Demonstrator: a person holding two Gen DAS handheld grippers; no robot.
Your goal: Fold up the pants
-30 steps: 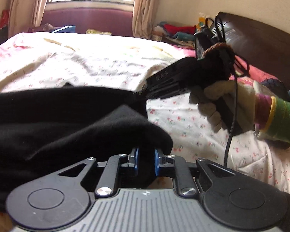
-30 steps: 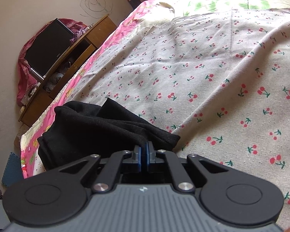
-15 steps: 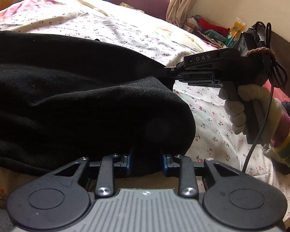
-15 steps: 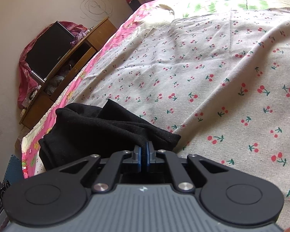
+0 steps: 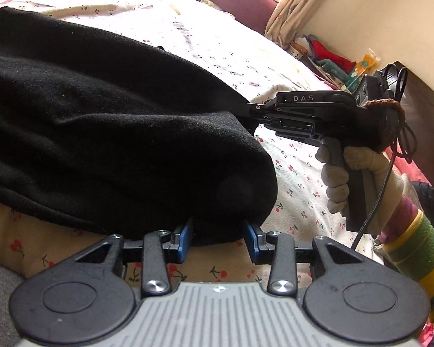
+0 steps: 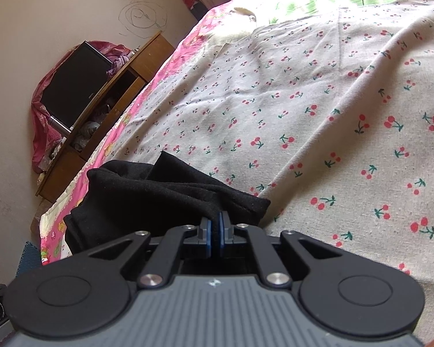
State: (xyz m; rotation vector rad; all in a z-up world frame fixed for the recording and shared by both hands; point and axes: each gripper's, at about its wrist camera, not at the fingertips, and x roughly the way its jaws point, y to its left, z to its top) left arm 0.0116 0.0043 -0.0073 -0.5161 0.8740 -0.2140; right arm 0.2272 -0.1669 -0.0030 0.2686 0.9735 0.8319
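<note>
Black pants (image 5: 107, 133) lie bunched on the cherry-print bed sheet (image 5: 301, 185). My left gripper (image 5: 219, 238) is open, its blue pads spread either side of the pants' near fold, which rests between them. My right gripper (image 6: 214, 228) is shut on a corner of the pants (image 6: 165, 193). In the left wrist view the right gripper (image 5: 250, 110) reaches in from the right, held by a gloved hand (image 5: 350, 179), pinching the pants' far edge.
The bed sheet (image 6: 318, 101) stretches wide to the right. A wooden cabinet with a black screen (image 6: 75, 86) stands beside the bed on the left. A dark headboard (image 5: 425, 107) and clutter by the curtain (image 5: 327, 55) lie on the right.
My left gripper has opened, letting go of the pants fold, and the pants have settled lower onto the bed. My right gripper stays shut on its corner.
</note>
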